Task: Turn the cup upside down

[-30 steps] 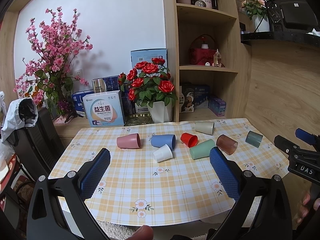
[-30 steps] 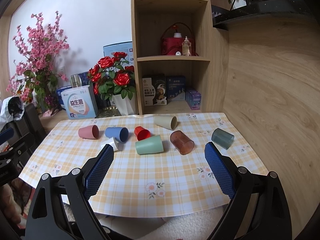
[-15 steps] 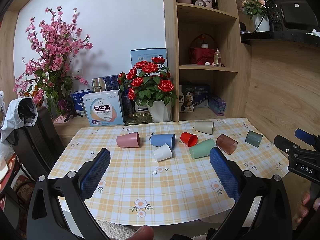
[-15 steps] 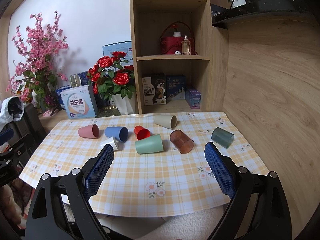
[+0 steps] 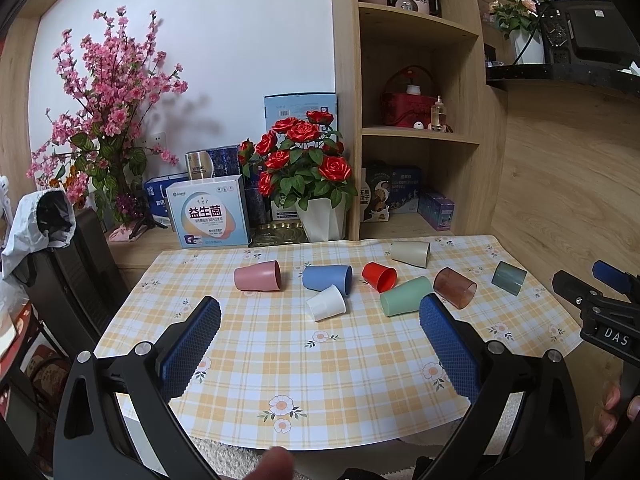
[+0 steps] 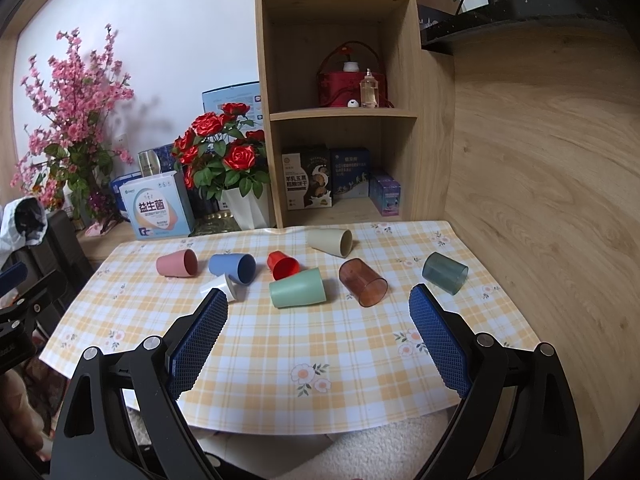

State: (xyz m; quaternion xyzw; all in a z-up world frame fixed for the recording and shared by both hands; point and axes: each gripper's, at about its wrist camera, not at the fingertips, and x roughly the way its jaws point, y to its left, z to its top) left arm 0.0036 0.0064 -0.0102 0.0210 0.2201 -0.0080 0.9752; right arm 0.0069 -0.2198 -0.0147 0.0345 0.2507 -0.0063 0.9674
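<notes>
Several cups lie on their sides on the checked tablecloth [image 5: 320,364]: pink [image 5: 258,276], blue [image 5: 327,278], white [image 5: 326,303], red [image 5: 379,276], green [image 5: 404,297], beige [image 5: 411,253], brown translucent [image 5: 455,288] and grey-teal [image 5: 508,278]. The right wrist view shows them too: pink [image 6: 177,263], blue [image 6: 233,268], red [image 6: 283,265], green [image 6: 298,289], brown [image 6: 363,282], grey-teal [image 6: 445,272]. My left gripper [image 5: 320,316] is open and empty, above the table's near part. My right gripper [image 6: 318,312] is open and empty, short of the cups.
A white pot of red roses [image 5: 306,168], a boxed product [image 5: 208,216] and pink blossom branches [image 5: 108,120] stand behind the table. A wooden shelf unit [image 5: 416,100] rises at the back right. A dark chair [image 5: 68,280] stands at the left.
Both views have shifted very slightly. The cups have not moved and both grippers stay open.
</notes>
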